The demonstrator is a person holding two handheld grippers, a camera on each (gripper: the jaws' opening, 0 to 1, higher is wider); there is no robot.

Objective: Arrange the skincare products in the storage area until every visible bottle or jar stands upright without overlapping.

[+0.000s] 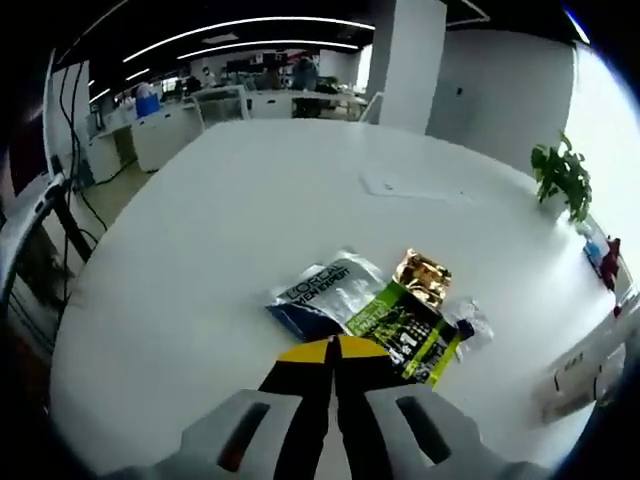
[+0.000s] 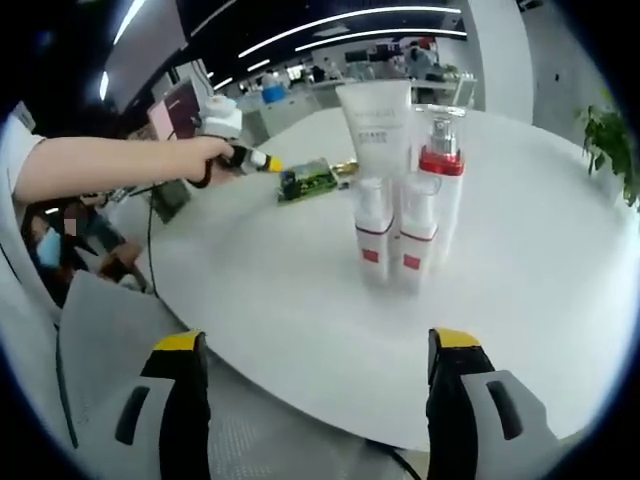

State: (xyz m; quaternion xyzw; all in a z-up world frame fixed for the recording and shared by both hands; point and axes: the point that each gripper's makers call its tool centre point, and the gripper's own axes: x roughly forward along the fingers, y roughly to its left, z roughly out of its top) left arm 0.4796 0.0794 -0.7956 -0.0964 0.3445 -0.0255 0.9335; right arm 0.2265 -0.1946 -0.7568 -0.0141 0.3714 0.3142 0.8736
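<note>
In the right gripper view, several skincare containers stand upright in a tight cluster on the white table (image 2: 540, 300). They are a tall white tube (image 2: 375, 125), a pump bottle with a red collar (image 2: 441, 165), and two small white bottles with red bands (image 2: 372, 232) (image 2: 416, 238). My right gripper (image 2: 318, 342) is wide open at the near table edge, well short of them. My left gripper (image 1: 333, 350) is shut, its yellow tips just short of flat sachets: a silver-blue one (image 1: 322, 288), a green one (image 1: 408, 328) and a gold one (image 1: 422, 274). Seen from the right, the left gripper (image 2: 262, 161) points at the green sachet (image 2: 308, 180).
A potted plant (image 1: 562, 175) stands at the table's far right edge, with small red and blue items (image 1: 602, 255) beside it. A person's arm (image 2: 110, 165) reaches over the table from the left. Office desks (image 1: 180, 120) lie beyond the table.
</note>
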